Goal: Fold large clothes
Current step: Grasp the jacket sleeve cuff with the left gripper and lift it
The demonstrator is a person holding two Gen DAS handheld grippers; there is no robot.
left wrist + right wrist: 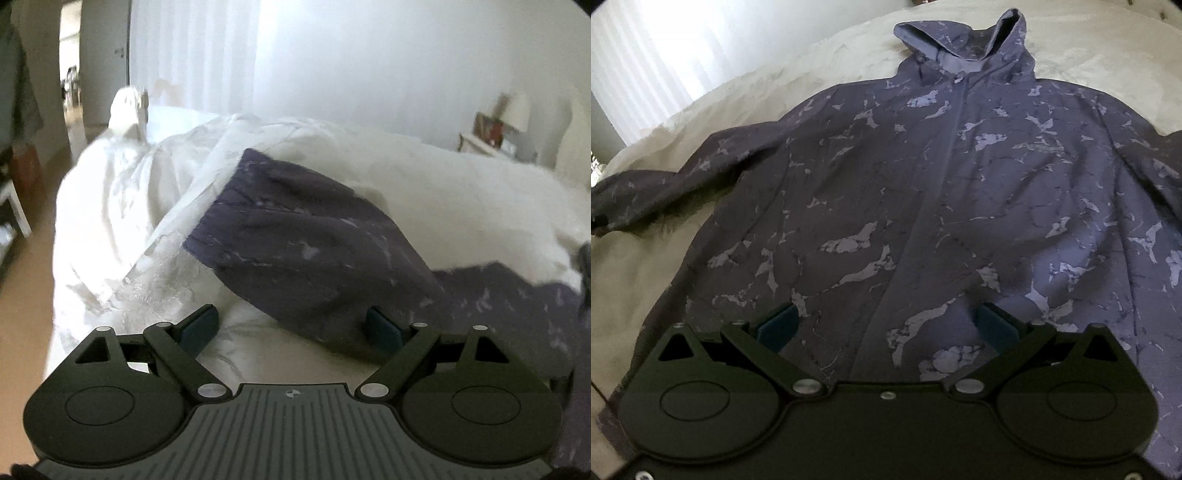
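Observation:
A purple hooded jacket (923, 192) with a pale marbled print lies spread front-up on a white bed, hood (964, 40) at the far end and both sleeves out to the sides. My right gripper (884, 326) is open and empty, hovering over the jacket's lower front near the zip line. My left gripper (291, 328) is open and empty, with the jacket's left sleeve (310, 243) stretching away in front of it; the sleeve's near edge lies between the fingers. The sleeve also shows at the left of the right wrist view (665, 184).
The rumpled white duvet (140, 206) covers the bed, bunched up at the far left. A bedside table with a lamp (506, 122) stands at the far right. Bare floor (26, 295) and a doorway lie to the left. White curtains (665, 48) hang behind the bed.

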